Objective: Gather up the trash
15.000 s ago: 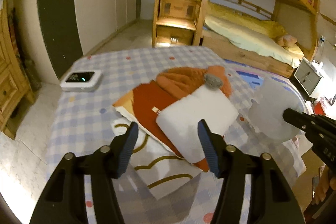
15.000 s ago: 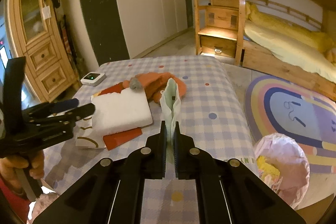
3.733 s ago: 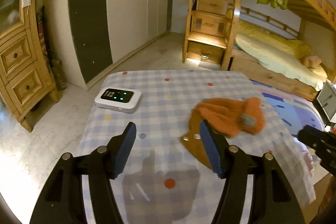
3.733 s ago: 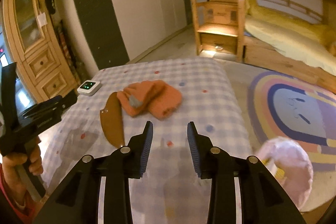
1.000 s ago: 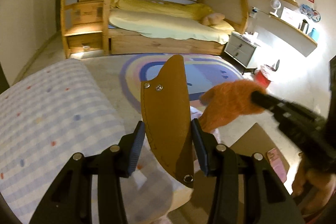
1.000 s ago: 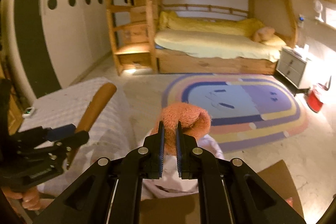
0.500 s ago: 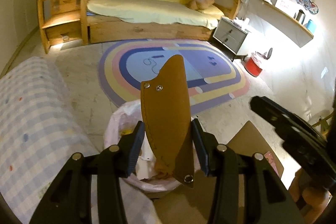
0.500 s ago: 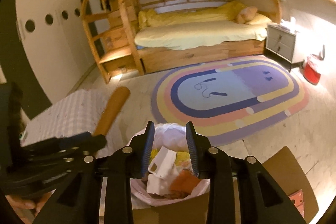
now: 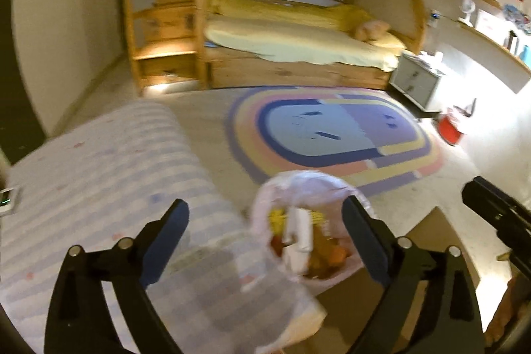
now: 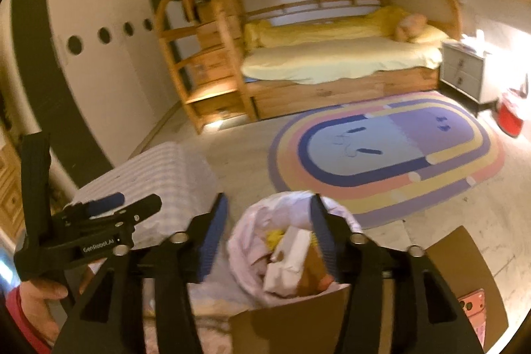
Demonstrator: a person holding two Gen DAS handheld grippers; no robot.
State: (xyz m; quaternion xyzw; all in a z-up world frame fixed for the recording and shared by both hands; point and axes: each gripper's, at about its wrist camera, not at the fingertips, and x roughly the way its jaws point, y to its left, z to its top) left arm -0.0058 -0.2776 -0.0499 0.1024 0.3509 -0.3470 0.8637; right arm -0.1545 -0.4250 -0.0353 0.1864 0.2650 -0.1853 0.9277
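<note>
Drop-off step looks done: both the left hand-held gripper [image 9: 265, 224] and right hand-held gripper [image 10: 268, 228] have just been opening, jaws wide with nothing between them, above the trash bag [image 10: 252, 247] (already stuffed). Next move: back to the tabletop [image 9: 99, 175] for leftovers.

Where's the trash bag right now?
In both wrist views the trash bag sits low and central on the floor, between the checked table and the rug.
</note>
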